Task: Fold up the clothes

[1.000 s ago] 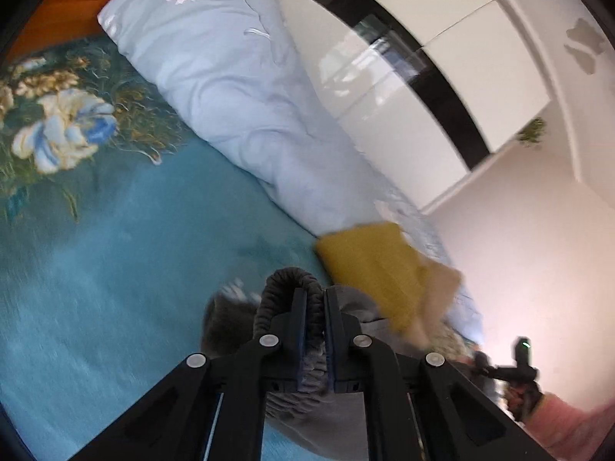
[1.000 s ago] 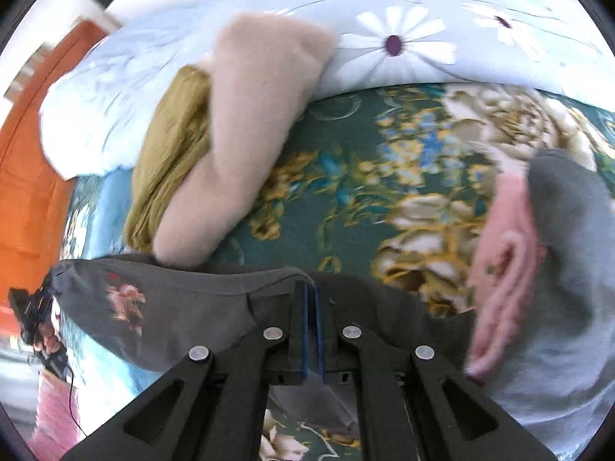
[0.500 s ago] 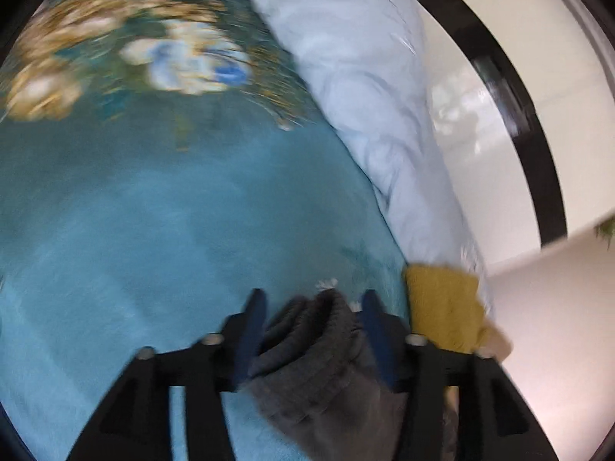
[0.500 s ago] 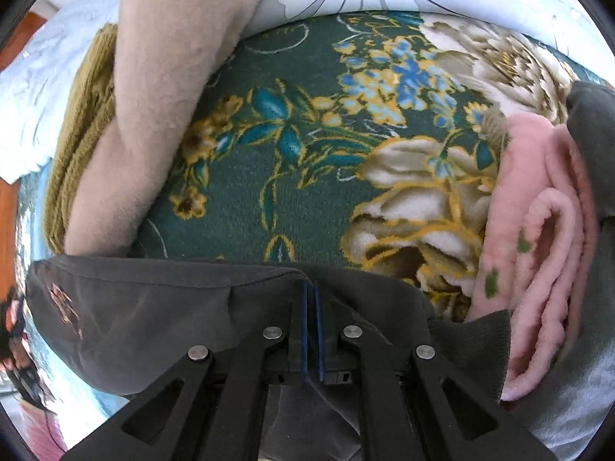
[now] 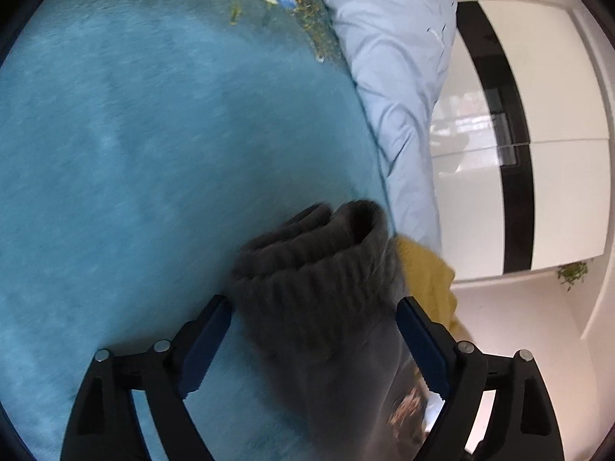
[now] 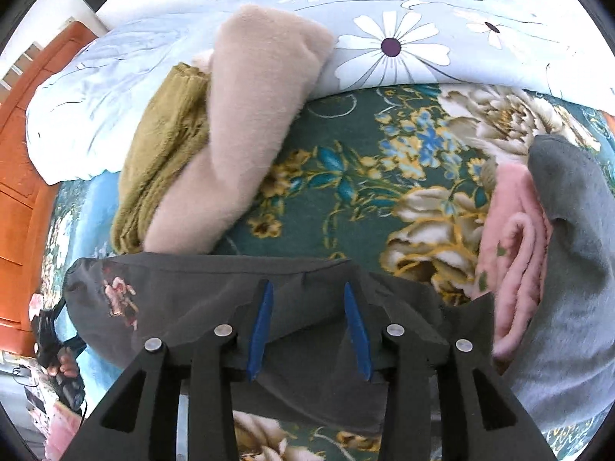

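A dark grey sweatshirt lies on the bed. In the left wrist view its ribbed hem [image 5: 319,269] lies bunched between the wide-open fingers of my left gripper [image 5: 313,307], which no longer grip it. In the right wrist view the grey sweatshirt [image 6: 200,288] lies flat with a small flower print, and my right gripper [image 6: 305,288] is open over its folded edge, blue pads apart.
A teal floral blanket [image 6: 346,176] covers the bed. A beige fleece [image 6: 250,123] and an olive garment [image 6: 161,161] lie at the back left. A pink garment [image 6: 511,253] and a light grey one [image 6: 569,269] lie right. A pale blue daisy duvet [image 5: 392,61] lies behind.
Both grippers were shut on the grey sweatshirt and have opened, letting it go onto the bed. The left gripper has swung over the teal blanket.
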